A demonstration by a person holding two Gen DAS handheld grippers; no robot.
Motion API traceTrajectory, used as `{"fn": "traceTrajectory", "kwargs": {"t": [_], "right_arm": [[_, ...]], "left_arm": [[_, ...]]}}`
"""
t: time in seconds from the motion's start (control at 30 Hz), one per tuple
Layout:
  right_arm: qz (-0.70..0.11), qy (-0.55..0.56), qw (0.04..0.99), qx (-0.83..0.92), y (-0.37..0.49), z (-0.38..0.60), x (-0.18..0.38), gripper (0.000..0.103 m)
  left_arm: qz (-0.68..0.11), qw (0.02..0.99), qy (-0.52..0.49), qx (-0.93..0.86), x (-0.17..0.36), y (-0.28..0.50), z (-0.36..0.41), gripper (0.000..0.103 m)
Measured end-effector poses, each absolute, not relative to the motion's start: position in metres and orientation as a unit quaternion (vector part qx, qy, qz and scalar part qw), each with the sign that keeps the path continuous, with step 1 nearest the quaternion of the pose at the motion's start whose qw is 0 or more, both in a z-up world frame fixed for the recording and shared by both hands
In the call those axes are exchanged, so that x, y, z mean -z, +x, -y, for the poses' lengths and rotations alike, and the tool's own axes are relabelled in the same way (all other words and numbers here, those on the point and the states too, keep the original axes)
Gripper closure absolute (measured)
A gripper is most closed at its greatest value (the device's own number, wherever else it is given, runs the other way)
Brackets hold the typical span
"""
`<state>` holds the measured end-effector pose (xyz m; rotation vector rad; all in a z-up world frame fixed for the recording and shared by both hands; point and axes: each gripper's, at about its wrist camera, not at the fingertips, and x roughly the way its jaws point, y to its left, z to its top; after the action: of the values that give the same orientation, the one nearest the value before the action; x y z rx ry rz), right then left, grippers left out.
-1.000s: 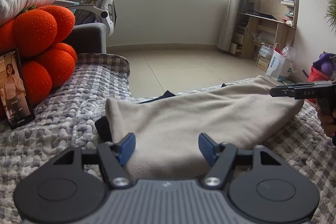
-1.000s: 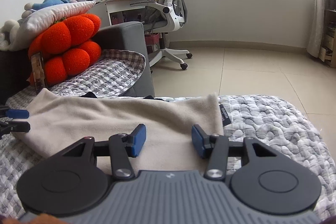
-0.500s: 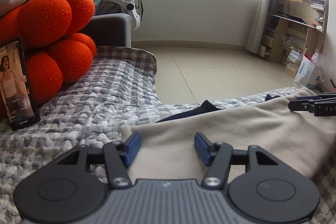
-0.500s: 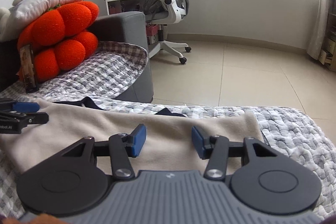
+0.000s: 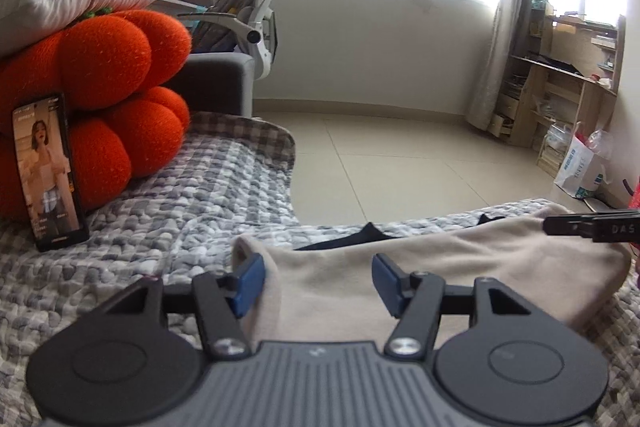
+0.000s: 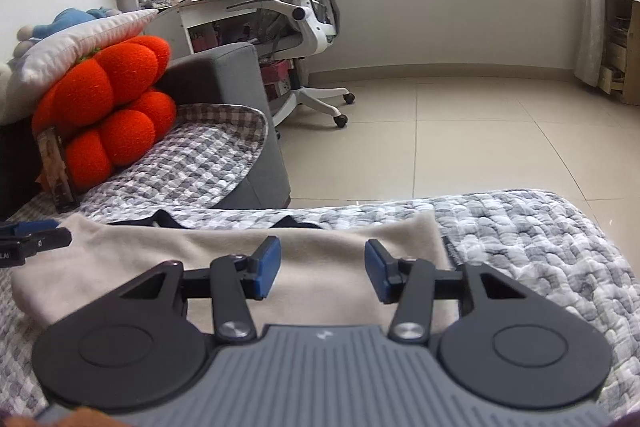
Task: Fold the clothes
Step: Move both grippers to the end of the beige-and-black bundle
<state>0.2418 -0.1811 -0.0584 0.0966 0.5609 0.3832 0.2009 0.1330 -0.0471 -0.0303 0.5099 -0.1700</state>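
Working the beige garment [image 5: 420, 267] on the grey-and-white quilted cover [image 5: 180, 207]: it lies flat and long across the cover's near part, a dark item [image 5: 360, 235] peeking out along its far edge.

Left to right:
- A phone [image 5: 48, 171] leans upright against the orange cushion [image 5: 120, 99], well clear of the cloth.
- Your left gripper [image 5: 316, 281] hangs low over the garment's left end. Its blue pads stand apart; the left pad [image 5: 248, 283] sits right at the cloth's rolled edge, but whether it touches is unclear. Nothing is pinched.
- Your right gripper [image 6: 322, 269] hovers over the right end, pads apart, cloth below and between them, no grip visible.
- A patch of bare cover lies to the right of the garment.

Step in hand, as it reads: lining up both claws on the two ends ahead of a fold. Next move likely calls for you to lower each claw, catch an edge or corner on each side, and carry them together evenly so the cloth doesn't skew. Watch the dark item underneath; it could come up with the pinch.

Containers: a white bag [image 5: 576, 167] stands on the floor far right, by the shelves; its contents can't be made out. None figure in the folding.
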Motion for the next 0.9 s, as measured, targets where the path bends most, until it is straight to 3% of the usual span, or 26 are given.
{"fn": "traceTrajectory", "kwargs": {"t": [0.17,0.37,0.57,0.9], "right_arm": [[-0.278,0.022,0.933,-0.227,0.225,0.138,0.060,0.053],[-0.280,-0.029,0.936,-0.212,0.212,0.125,0.075,0.053],[-0.279,0.015,0.940,-0.199,0.201,0.177,0.074,0.056],[-0.274,0.053,0.942,-0.186,0.177,0.182,0.058,0.051]], "left_arm": [[-0.274,0.954,0.007,0.119,0.061,0.198,-0.099,0.040],[-0.271,0.956,0.013,0.113,0.079,0.184,-0.110,0.039],[-0.269,0.956,0.021,0.113,0.071,0.161,-0.138,0.040],[-0.273,0.954,-0.066,0.106,0.054,0.125,-0.127,0.034]]}}
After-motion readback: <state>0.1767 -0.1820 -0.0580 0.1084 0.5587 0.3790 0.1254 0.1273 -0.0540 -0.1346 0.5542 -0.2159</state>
